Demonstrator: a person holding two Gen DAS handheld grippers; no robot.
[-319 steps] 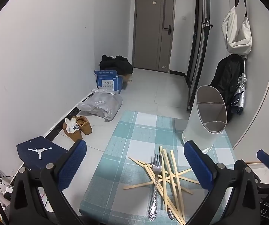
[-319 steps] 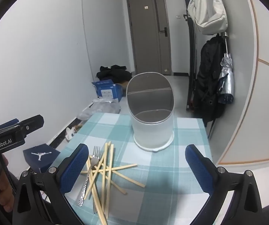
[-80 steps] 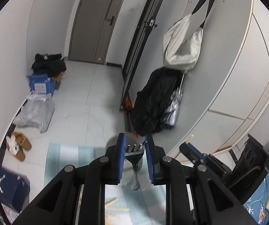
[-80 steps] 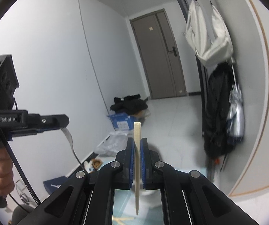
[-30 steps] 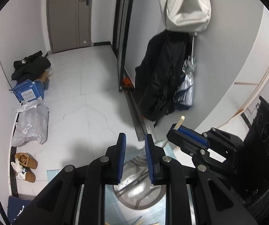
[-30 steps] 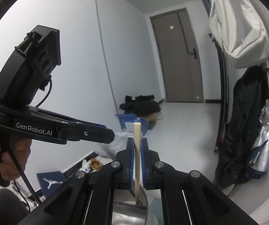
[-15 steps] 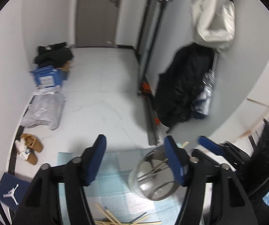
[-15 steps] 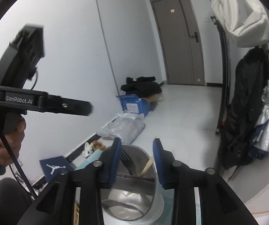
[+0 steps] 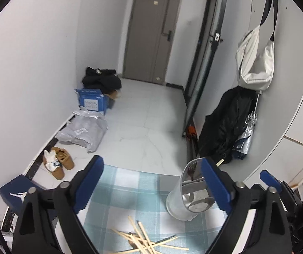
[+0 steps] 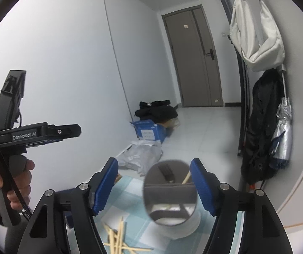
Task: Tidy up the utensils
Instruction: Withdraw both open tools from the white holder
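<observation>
We see both sets of jaws opening, nothing between them; "GenRobot.AI" reads on the left gripper [image 10: 52, 135] at nine o'clock; blue box [image 10: 149, 133] lettering's too blurred.

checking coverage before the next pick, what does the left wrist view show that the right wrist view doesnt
Only the left wrist view: the brown shoes on the floor and the dark blue shoebox.

Only the right wrist view: the person's hand holding the left claw, seen from the side.

Both: the utensil holder with a fork and a chopstick inside, the loose chopsticks on the checked cloth, the door and the white bag.
</observation>
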